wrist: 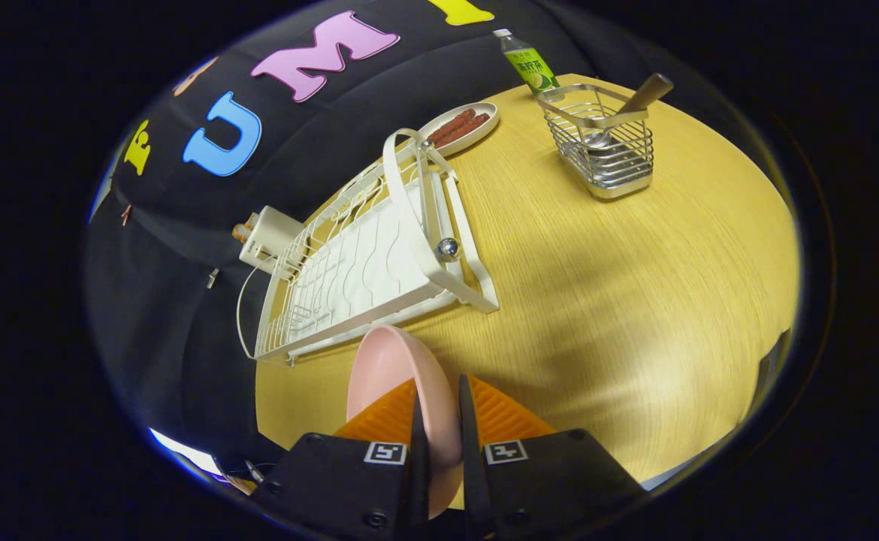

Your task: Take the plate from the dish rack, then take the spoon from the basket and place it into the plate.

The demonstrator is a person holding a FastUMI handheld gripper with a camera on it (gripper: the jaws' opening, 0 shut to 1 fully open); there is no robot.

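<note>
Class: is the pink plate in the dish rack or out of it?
Out. The pink plate stands on edge, clamped in the gripper, this side of the white dish rack.

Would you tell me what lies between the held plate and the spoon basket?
In the gripper view, bare wooden tabletop lies between the pink plate, clamped in the gripper, and the wire basket.

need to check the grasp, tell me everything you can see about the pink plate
The pink plate is plain, round and smooth, looking like matte plastic or ceramic, with a shallow raised rim. It is held on edge, clamped by its rim between the two fingers of the gripper, which press on it from both sides. It hangs in the air above the wooden table, already out of the white dish rack just beyond it. Nothing lies in it.
</note>
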